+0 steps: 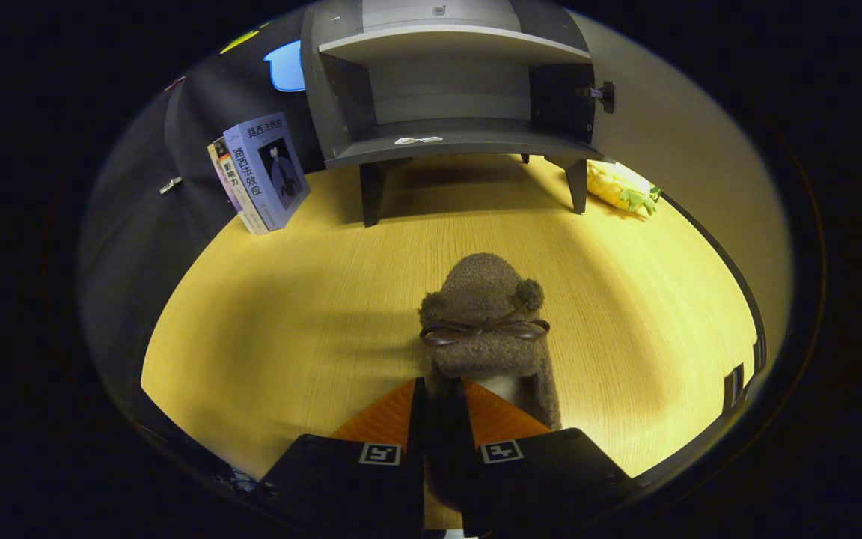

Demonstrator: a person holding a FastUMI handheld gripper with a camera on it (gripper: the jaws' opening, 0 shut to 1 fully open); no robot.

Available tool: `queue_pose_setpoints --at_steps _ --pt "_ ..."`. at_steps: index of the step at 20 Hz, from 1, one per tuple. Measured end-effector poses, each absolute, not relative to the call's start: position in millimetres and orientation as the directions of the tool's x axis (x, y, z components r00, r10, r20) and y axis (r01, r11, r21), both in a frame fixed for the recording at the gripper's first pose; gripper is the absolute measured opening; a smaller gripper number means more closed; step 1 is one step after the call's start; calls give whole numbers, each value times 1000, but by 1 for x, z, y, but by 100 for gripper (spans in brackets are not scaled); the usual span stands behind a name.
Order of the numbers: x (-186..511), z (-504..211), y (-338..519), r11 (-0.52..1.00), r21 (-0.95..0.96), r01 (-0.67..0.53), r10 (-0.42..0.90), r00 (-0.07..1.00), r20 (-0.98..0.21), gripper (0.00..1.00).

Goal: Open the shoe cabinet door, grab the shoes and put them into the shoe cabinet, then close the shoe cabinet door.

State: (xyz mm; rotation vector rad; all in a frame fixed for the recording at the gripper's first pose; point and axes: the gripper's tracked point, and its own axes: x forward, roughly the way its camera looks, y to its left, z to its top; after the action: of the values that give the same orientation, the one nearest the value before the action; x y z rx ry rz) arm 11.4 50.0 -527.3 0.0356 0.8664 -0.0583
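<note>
Pale wooden tabletop (311, 299) (books (259, 172) behind)

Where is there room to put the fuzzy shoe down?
The tool is shut on the brown shoe. The open cabinet has a bare bottom shelf, apart from a small sticker. The wooden table between shoe and cabinet is bare too. It is crowded by the books and the yellow toy.

Wooden table (266, 314) bears cabinet (453, 82), books (263, 172), slipper (485, 329).
</note>
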Motion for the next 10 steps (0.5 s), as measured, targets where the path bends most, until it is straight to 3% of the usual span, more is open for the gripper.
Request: queue_pose_setpoints --at_steps 10 --pt "47 -543 45 994 -57 91 -104 684 -722 28"
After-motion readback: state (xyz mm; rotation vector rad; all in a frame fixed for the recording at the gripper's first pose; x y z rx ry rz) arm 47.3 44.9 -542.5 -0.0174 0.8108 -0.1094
